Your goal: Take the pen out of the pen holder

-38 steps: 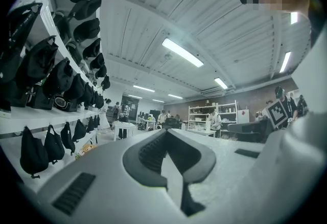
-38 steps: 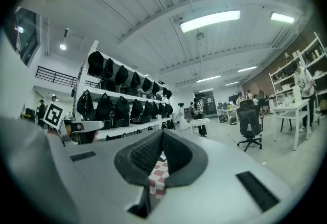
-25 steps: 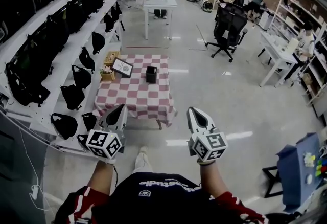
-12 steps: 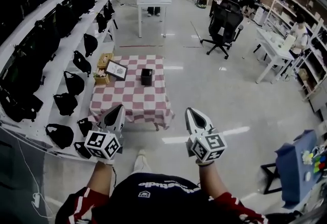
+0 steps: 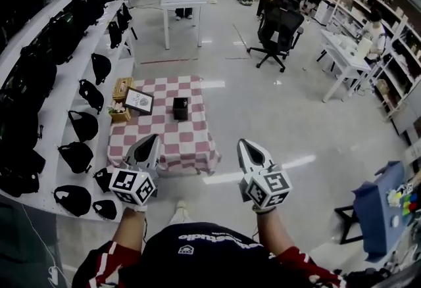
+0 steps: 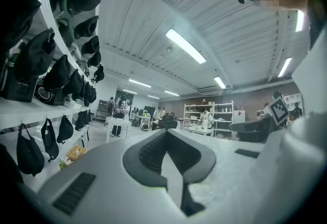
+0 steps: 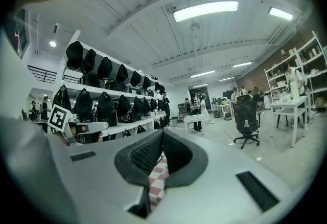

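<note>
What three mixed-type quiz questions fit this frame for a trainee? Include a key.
1. True or false: the left gripper and the right gripper both have their jaws together with nothing between them.
2. Where is the black pen holder? A) held by the left gripper; B) held by the right gripper; C) standing on the checkered table, clear of both.
3. Fill in: in the head view, the picture frame sits to the pen holder's ____.

Key: 1 true; 2 C; 3 left.
</note>
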A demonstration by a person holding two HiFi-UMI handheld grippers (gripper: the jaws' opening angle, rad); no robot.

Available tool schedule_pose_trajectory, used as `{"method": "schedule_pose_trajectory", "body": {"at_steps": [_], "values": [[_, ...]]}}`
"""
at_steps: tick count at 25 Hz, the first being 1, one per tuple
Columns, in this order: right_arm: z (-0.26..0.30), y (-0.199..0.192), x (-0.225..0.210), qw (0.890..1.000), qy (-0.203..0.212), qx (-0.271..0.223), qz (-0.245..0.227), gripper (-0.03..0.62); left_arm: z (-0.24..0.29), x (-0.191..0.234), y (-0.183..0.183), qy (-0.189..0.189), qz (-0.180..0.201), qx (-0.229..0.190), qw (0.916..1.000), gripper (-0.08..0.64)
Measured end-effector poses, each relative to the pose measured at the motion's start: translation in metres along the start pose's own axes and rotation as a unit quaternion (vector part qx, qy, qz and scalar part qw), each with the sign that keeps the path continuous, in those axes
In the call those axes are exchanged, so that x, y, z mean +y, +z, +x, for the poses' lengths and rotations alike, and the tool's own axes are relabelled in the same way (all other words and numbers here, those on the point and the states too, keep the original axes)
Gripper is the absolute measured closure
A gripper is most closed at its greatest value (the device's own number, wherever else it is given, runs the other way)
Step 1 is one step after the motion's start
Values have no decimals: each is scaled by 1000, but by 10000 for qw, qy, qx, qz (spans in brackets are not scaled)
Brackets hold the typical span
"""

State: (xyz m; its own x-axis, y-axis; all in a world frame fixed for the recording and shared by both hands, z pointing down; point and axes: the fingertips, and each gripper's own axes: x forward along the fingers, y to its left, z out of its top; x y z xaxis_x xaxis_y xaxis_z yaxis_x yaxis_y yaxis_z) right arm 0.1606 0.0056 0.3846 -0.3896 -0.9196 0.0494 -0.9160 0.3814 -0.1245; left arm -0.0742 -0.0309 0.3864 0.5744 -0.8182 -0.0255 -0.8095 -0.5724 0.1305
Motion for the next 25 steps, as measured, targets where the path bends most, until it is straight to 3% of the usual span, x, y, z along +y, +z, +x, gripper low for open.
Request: {"method": "schedule_pose_trajectory", "body": {"at_steps": [11, 25], "values": [[83, 14, -17, 9998, -173, -4, -93, 589, 77, 55, 7, -340, 2, 68, 9994, 555], [161, 22, -4, 9986, -487, -18, -182, 589, 126, 127, 11, -752, 6, 118, 9971, 555]]}}
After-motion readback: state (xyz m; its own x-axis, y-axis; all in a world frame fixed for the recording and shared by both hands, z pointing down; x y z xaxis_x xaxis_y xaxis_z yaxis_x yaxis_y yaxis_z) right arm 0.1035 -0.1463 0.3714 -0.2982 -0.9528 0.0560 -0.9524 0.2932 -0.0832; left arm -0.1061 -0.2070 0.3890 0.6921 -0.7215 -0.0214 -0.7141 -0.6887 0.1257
